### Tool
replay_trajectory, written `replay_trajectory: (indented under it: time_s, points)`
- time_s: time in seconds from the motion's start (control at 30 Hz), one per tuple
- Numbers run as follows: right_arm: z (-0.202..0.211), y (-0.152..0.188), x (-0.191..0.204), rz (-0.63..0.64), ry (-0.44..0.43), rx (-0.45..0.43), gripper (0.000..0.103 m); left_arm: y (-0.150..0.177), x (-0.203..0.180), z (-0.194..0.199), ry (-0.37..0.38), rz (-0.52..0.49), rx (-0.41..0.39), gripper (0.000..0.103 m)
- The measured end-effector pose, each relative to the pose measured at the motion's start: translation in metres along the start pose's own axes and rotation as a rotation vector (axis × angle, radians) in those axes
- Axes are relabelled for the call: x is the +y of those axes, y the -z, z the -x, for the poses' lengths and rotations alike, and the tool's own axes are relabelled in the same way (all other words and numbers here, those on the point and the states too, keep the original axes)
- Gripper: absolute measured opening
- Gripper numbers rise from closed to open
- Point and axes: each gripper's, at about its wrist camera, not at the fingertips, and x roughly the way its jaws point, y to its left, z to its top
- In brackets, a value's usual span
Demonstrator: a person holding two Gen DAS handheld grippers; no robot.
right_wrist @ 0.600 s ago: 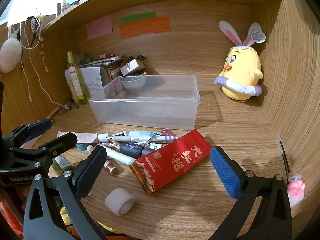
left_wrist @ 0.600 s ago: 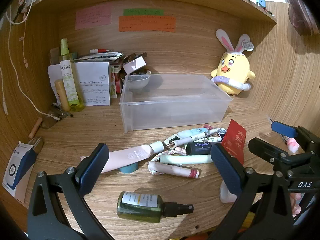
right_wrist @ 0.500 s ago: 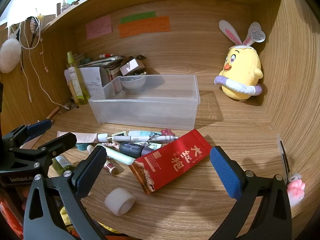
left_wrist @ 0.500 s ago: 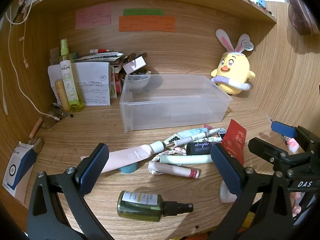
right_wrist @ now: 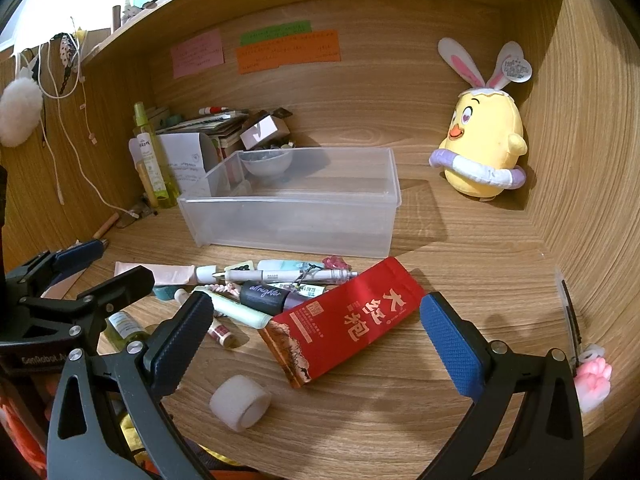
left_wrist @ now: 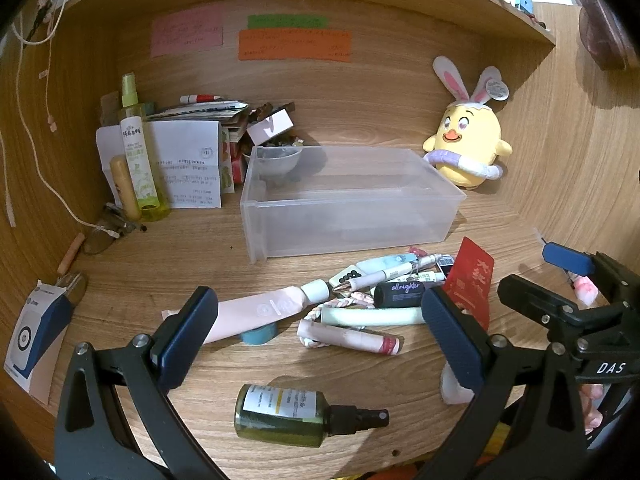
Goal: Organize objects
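Note:
A clear plastic bin [left_wrist: 352, 204] [right_wrist: 296, 208] stands on the wooden desk. In front of it lies a heap of tubes, pens and a black "allnighter" bottle [left_wrist: 400, 294] [right_wrist: 266, 294]. A red foil packet [right_wrist: 344, 320] [left_wrist: 472, 290] lies at the heap's right. A pink tube [left_wrist: 256, 312], a green spray bottle [left_wrist: 288, 414] and a white roll [right_wrist: 240, 402] lie nearer. My left gripper [left_wrist: 320, 340] hovers open over the pink tube and spray bottle, holding nothing. My right gripper [right_wrist: 312, 344] hovers open above the red packet, also holding nothing.
A yellow plush chick [left_wrist: 468, 152] [right_wrist: 484, 148] sits in the back right corner. A tall spray bottle [left_wrist: 138, 152], papers and small boxes crowd the back left. A blue-white box [left_wrist: 36, 336] lies at the left edge. A pink paw toy [right_wrist: 592, 380] lies at the right wall.

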Motion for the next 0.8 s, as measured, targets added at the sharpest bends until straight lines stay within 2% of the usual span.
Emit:
replay_trajectory:
  time_s: [0.8]
  points:
    - [-0.0020,0.0002,0.0017,-0.006,-0.014,0.018,0.103,0.0014,-0.0027,-0.0005,-0.006,-0.004,0.007,0.103]
